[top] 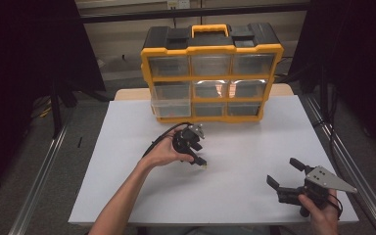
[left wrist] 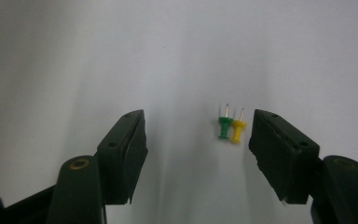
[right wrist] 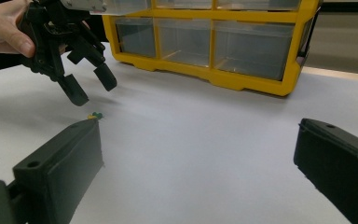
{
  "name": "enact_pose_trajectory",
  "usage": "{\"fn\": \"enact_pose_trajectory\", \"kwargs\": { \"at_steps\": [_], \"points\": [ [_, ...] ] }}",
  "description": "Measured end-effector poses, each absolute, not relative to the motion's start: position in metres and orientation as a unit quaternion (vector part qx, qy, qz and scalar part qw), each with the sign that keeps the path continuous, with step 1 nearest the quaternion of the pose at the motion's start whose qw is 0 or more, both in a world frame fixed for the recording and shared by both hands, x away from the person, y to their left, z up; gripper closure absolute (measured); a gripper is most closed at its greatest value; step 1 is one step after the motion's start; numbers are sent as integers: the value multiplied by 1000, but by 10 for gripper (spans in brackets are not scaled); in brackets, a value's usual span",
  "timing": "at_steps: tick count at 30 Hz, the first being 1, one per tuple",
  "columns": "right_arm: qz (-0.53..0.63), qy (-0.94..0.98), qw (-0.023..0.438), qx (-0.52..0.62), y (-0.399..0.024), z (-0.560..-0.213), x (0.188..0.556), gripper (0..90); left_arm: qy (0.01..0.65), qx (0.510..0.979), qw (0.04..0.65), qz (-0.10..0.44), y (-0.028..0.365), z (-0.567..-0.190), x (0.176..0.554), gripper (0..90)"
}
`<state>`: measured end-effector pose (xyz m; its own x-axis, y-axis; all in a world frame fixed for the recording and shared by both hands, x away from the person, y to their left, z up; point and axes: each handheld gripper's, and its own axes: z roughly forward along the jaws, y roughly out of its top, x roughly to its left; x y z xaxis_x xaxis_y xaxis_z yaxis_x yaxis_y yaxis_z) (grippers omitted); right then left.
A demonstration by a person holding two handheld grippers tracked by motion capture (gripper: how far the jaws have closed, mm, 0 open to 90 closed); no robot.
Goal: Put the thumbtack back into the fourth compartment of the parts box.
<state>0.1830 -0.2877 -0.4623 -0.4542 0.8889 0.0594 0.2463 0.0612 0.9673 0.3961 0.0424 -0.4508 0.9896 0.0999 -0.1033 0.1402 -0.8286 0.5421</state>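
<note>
- The left gripper [left wrist: 198, 140] is hanging over the white table [top: 254, 147] with its jaws spread apart, nothing between them yet. A green pushpin [left wrist: 224, 123] and a yellow pushpin [left wrist: 238, 128] are lying side by side, touching, just inside the right-hand jaw in the left gripper view.
- Since they're sitting off-centre, closing now is probably going to shove them sideways rather than pinch them.
- Both pins are tiny and stuck together, so the jaws are likely grabbing two at once, or one is popping out and rolling off.
- The right gripper [top: 293, 178] is waiting near the table's front edge, jaws wide apart and empty, well clear of the pins.
- The yellow organizer [top: 210, 73] is standing at the back, one drawer [top: 170, 105] looking slightly pulled out.
</note>
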Motion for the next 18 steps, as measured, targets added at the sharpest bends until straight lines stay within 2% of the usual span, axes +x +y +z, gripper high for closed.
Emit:
{"fn": "enact_pose_trajectory", "kwargs": {
  "at_steps": [1,6,9,14,18],
  "points": [
    [535,664,301,428,-288,-462,183,8,55,956,284,-45,42,-451,396,425],
    [536,664,300,427,-288,-462,183,8,41,962,265,-59,37,-449,398,497],
    [535,665,300,427,-288,-462,183,8,36,964,260,-48,35,-451,396,556],
    [535,664,300,427,-287,-462,183,8,22,965,254,-53,32,-452,396,627],
    [536,664,301,427,-287,-462,183,8,18,967,250,-54,28,-454,395,637]
  ]
}}
